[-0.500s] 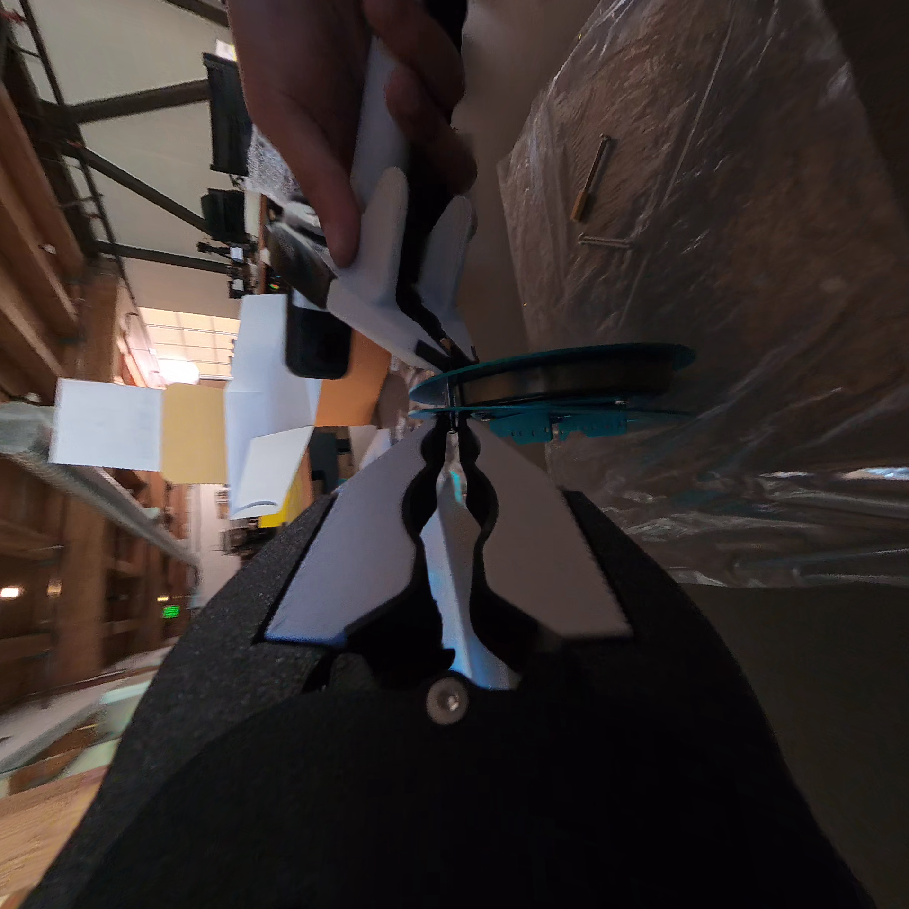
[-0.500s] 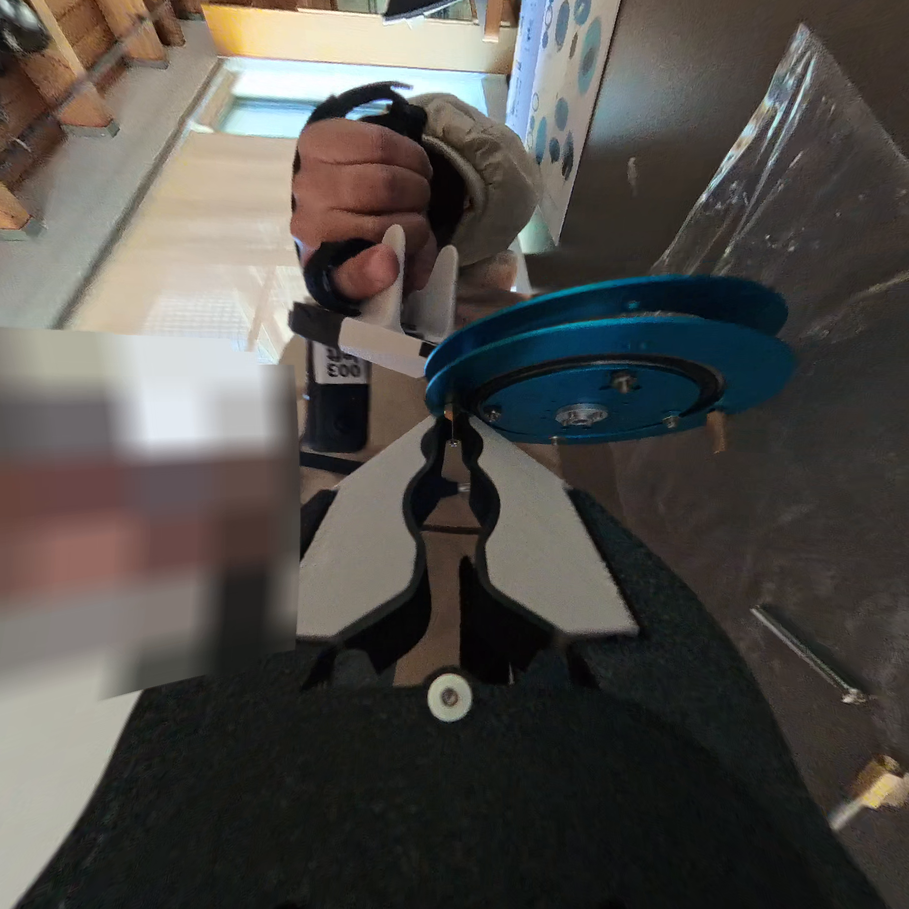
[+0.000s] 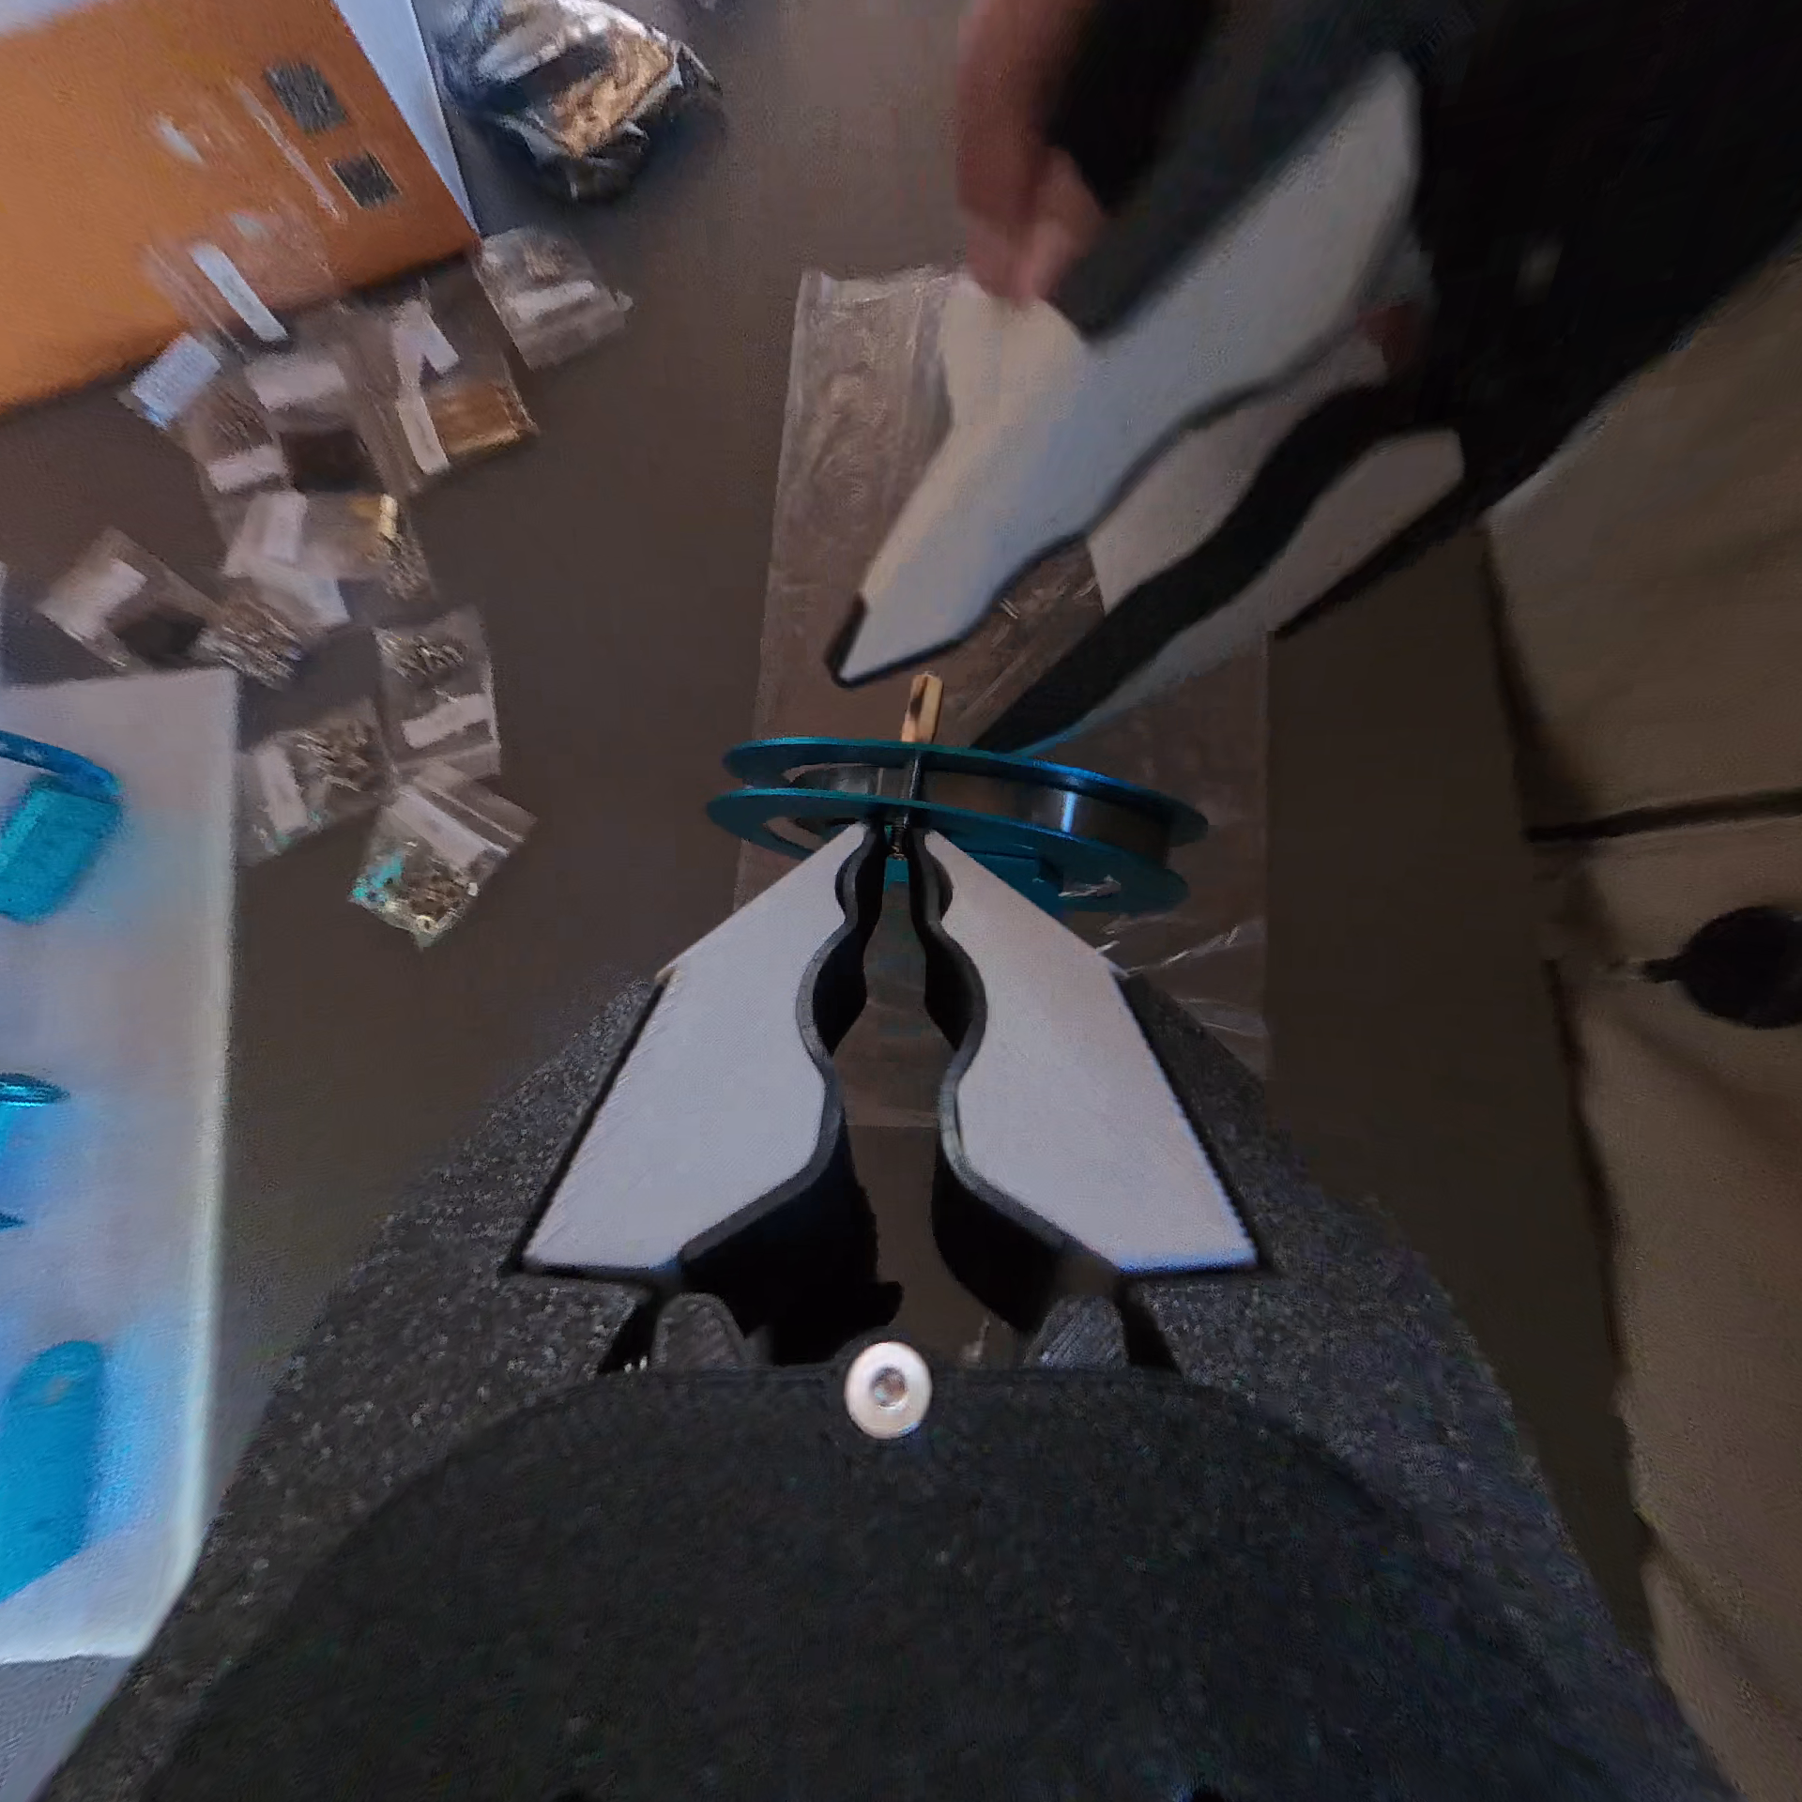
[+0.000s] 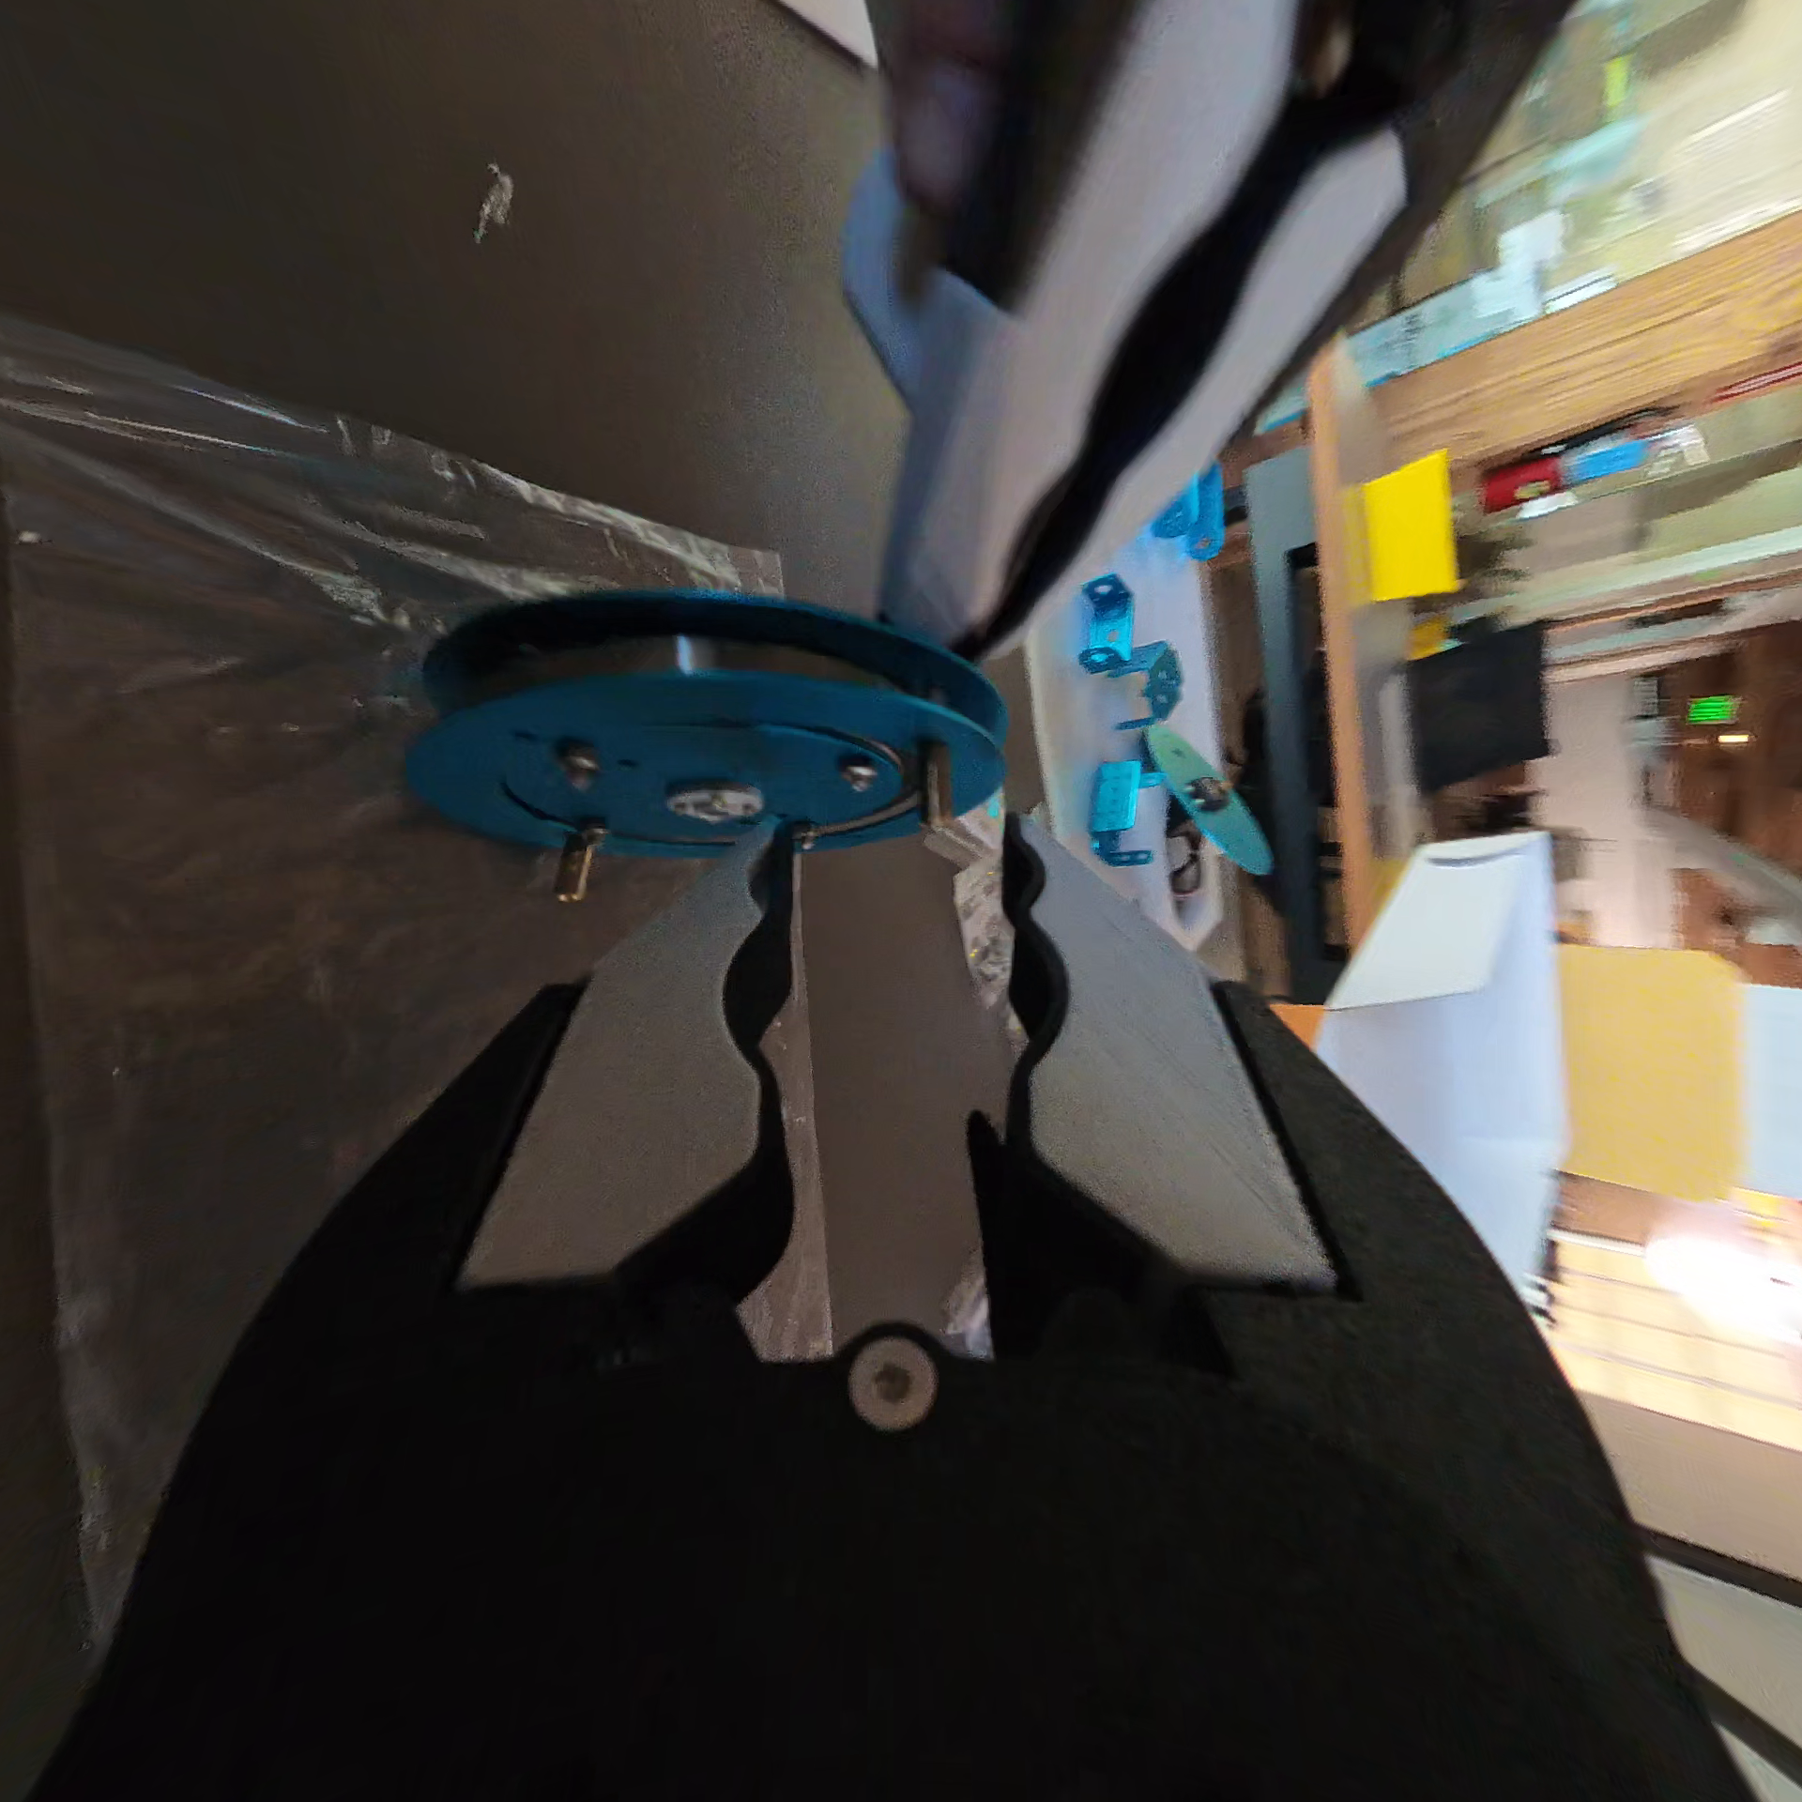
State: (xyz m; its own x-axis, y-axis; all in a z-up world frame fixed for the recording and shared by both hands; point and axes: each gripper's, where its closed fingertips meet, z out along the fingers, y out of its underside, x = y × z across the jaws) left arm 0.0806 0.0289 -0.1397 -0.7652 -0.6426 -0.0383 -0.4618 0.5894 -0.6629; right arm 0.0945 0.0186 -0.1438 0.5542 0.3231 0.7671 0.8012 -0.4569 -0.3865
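A blue two-disc wheel [image 3: 1034,795] with a dark hub and brass standoffs is held in the air above a clear plastic bag [image 3: 848,439]. My left gripper [image 3: 892,841] is shut on the wheel's near rim. My right gripper [image 3: 917,707] comes in blurred from the upper right, with its tips by a brass standoff [image 3: 922,697] on the wheel's far side. In the right wrist view my right gripper [image 4: 882,846] is open, one fingertip [image 4: 746,863] touching the wheel [image 4: 702,770] by a screw. The left gripper [image 4: 960,629] grips its upper rim there.
On the dark table lie an orange box [image 3: 195,176], several small bags of hardware [image 3: 419,683] and a white sheet [image 3: 117,1121] with blue parts. Blue brackets [image 4: 1121,702] show on that sheet. A person's beige garment [image 3: 1677,975] is at the right.
My right gripper has opened; it was shut at the wheel's rim. Both views have swung a lot. My left gripper still holds the wheel.
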